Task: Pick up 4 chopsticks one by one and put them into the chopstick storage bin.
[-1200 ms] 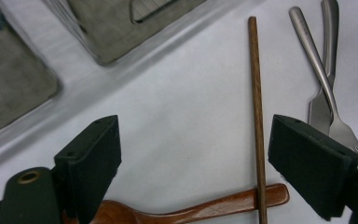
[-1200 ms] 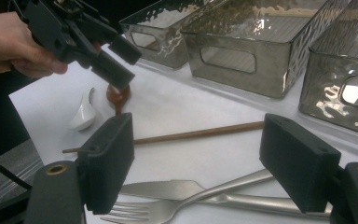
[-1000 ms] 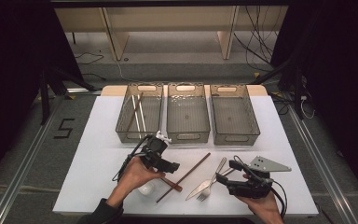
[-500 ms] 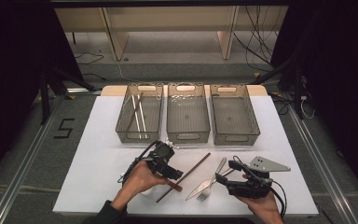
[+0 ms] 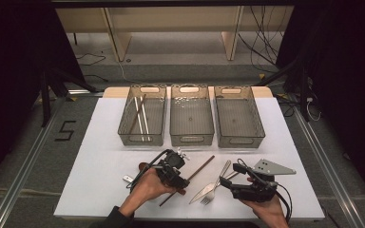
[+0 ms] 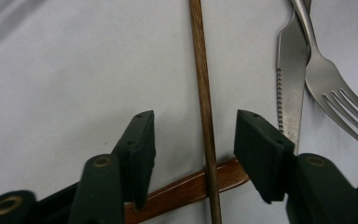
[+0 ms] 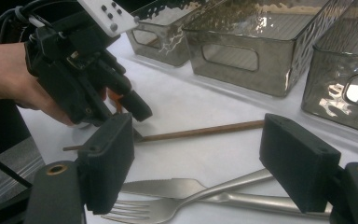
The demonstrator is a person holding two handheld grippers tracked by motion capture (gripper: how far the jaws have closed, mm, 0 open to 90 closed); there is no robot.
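Wooden chopstick (image 6: 204, 100) lies lengthwise between the spread jaws of the left hand-held gripper (image 6: 195, 149), crossing a brown handle (image 6: 186, 189).

We count three clear bins (image 5: 191, 115) in a row, two pale chopsticks (image 5: 141, 118) and one dark chopstick (image 5: 137, 115) in the left bin, one brown chopstick (image 5: 200, 167), one knife (image 5: 204, 190), one fork (image 5: 216, 186), two grippers (image 5: 183, 183).

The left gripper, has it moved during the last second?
Yes. The left gripper has moved toward the person, away from the left bin, and is now open over the brown chopstick.
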